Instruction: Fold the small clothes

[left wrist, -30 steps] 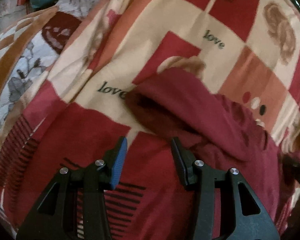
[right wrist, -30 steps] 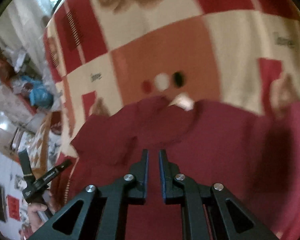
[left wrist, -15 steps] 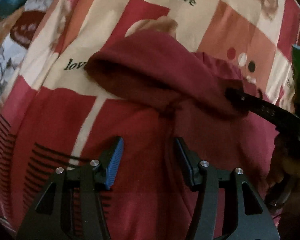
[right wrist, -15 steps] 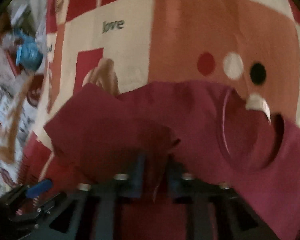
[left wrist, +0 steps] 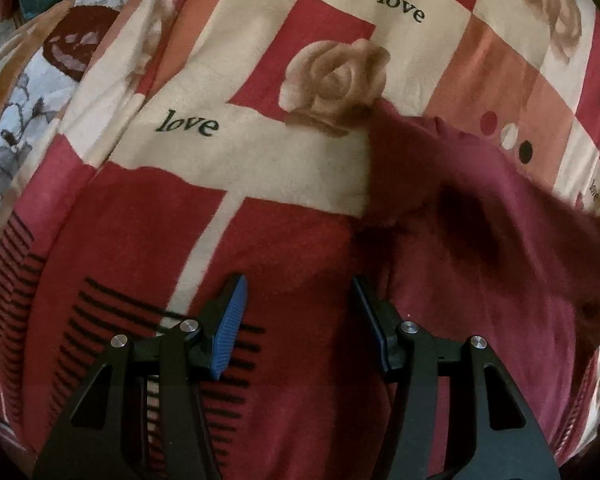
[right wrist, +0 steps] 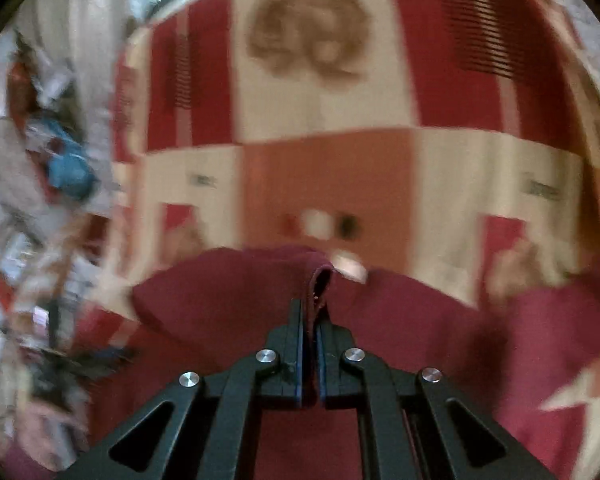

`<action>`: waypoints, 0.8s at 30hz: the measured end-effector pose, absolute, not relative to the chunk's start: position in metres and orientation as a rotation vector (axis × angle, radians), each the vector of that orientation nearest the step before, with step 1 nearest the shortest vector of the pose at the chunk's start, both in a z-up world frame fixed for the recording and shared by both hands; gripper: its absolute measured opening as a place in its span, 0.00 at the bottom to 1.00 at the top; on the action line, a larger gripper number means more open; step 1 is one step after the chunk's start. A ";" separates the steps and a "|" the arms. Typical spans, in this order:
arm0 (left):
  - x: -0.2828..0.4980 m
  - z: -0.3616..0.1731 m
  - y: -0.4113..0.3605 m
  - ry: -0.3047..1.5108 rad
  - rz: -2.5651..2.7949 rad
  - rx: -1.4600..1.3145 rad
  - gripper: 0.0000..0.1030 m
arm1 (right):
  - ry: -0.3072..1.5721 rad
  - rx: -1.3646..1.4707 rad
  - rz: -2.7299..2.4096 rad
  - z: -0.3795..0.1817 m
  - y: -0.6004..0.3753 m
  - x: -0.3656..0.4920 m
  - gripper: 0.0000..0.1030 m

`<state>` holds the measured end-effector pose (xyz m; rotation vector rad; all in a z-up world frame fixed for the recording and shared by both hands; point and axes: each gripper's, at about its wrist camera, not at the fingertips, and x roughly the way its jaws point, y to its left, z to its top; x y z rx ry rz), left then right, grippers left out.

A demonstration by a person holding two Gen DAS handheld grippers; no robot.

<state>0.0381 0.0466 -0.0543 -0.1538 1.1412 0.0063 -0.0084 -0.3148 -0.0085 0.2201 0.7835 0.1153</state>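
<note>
On the patterned bedspread (left wrist: pixel 260 168) lies the maroon garment (left wrist: pixel 480 300). Right gripper (right wrist: pixel 309 316) is clamped on a raised fold of it; left gripper (left wrist: pixel 298 312) stands wide, holding nothing.

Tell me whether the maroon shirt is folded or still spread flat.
Partly folded, not flat: the maroon shirt has a bunched ridge pinched in the right hand-held gripper, lifted above the patterned blanket.

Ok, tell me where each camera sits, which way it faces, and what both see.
Left wrist: on the left gripper, looking steeply down at the blanket and shirt; its open fingers show, nothing between them.
Right wrist: on the right gripper, tilted down across the blanket; its fingers pinch a shirt fold.
Shared: shirt, blanket, its three dots.
</note>
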 end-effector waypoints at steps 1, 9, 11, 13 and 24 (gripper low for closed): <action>0.038 -0.054 0.045 1.140 0.011 -0.144 0.52 | 0.825 0.211 0.065 -0.023 -0.325 -0.007 0.04; 0.039 -0.033 0.065 1.081 -0.003 -0.259 0.52 | 0.915 0.188 -0.012 -0.038 -0.339 -0.011 0.38; 0.038 -0.020 0.069 1.011 -0.023 -0.298 0.52 | 0.873 0.179 0.054 -0.023 -0.320 -0.012 0.50; 0.043 -0.010 0.061 0.964 -0.043 -0.296 0.52 | 0.860 0.149 0.146 -0.015 -0.292 -0.004 0.50; 0.082 -0.056 0.025 1.089 0.010 -0.120 0.71 | 0.973 -0.033 0.172 -0.094 -0.197 0.077 0.47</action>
